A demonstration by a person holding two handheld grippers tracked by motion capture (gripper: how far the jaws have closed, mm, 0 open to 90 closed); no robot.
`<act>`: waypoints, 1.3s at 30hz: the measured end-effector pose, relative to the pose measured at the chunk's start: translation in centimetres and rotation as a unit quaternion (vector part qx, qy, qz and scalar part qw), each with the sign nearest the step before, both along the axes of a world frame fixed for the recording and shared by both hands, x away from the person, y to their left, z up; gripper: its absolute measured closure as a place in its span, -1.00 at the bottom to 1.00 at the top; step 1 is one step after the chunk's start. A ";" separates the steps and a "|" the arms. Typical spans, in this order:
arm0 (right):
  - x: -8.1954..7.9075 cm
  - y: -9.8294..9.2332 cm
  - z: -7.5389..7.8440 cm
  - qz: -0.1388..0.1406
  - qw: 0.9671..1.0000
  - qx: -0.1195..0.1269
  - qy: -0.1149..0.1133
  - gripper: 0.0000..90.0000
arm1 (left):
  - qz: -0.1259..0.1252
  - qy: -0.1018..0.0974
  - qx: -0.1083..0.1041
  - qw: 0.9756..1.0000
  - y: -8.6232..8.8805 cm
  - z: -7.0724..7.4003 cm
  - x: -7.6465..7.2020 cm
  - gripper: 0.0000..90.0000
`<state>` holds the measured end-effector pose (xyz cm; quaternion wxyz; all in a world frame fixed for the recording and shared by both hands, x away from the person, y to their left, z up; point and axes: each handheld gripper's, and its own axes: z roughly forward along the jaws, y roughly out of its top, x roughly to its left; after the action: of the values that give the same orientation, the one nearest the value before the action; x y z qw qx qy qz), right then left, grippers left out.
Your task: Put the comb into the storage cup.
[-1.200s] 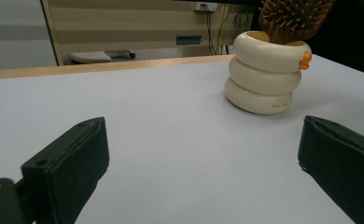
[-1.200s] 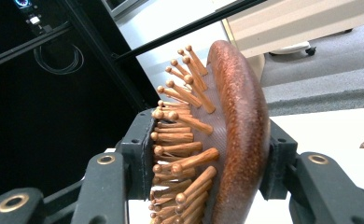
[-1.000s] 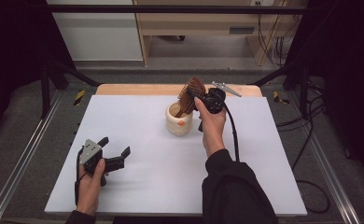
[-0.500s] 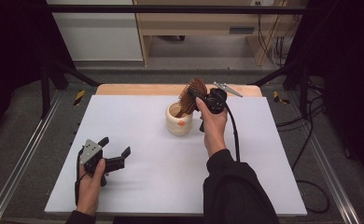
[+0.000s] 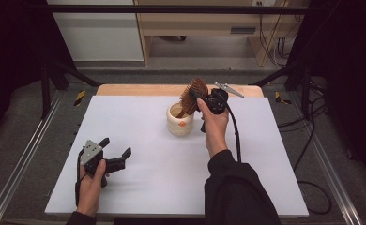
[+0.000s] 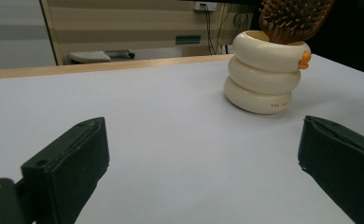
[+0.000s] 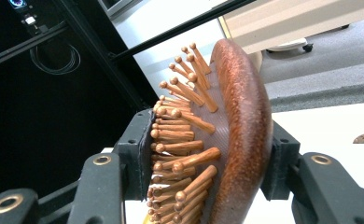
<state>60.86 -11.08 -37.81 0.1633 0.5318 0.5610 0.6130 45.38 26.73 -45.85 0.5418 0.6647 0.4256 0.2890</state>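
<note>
White bench [image 5: 139,122] — cream ringed cup [image 5: 180,120]; right tongs [image 5: 203,97] clamp wooden hairbrush [image 5: 191,96], handle in cup — best lowered straight, slowly. Left tongs [image 5: 116,151] gape, idle.

Left hand [image 5: 91,180]: enters from the table's near edge, close to the near left corner, wrapped around its gripper.
Left gripper [image 5: 117,152]: low over the table, jaws spread wide apart with nothing between them, pointing toward the far right.
Right arm [image 5: 235,187]: dark sleeve, reaching from the near edge toward the far edge, right of centre.
Right hand [image 5: 212,123]: raised near the far edge.
Right gripper [image 7: 203,163]: jaws clamped on a wooden brush head, one on the bristles, one on the back.
</note>
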 end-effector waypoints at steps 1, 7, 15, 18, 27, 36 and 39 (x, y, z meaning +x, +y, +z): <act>0.0 0.0 0.0 0.000 1.000 0.001 0.000 0.04 | 0.000 0.000 0.000 1.000 0.0 0.0 0.0 -0.95; 0.0 0.0 0.0 0.001 1.000 0.002 0.001 0.03 | -0.001 0.001 0.000 1.000 0.0 0.0 0.0 -0.95; 0.0 0.0 0.0 0.001 1.000 0.000 0.002 0.02 | -0.001 0.000 0.000 1.000 0.0 0.0 0.0 -0.95; 0.0 -0.1 0.0 0.000 1.000 0.000 0.001 0.01 | -0.001 0.000 0.000 1.000 0.0 0.0 0.0 -0.95; 0.1 -0.1 -0.1 0.000 1.000 0.001 0.003 0.00 | -0.002 0.001 0.001 1.000 0.0 0.0 0.0 -0.95; 0.1 -0.4 -0.1 0.001 1.000 0.005 0.009 -0.03 | -0.002 0.003 0.001 1.000 0.0 0.0 0.0 -0.95; 0.2 -0.3 -0.1 0.001 1.000 0.006 0.009 -0.04 | -0.002 0.003 0.001 1.000 -0.1 0.0 0.0 -0.95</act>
<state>61.02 -11.42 -37.95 0.1542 0.5378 0.5596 0.6114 45.40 26.67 -45.90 0.5404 0.6670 0.4253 0.2867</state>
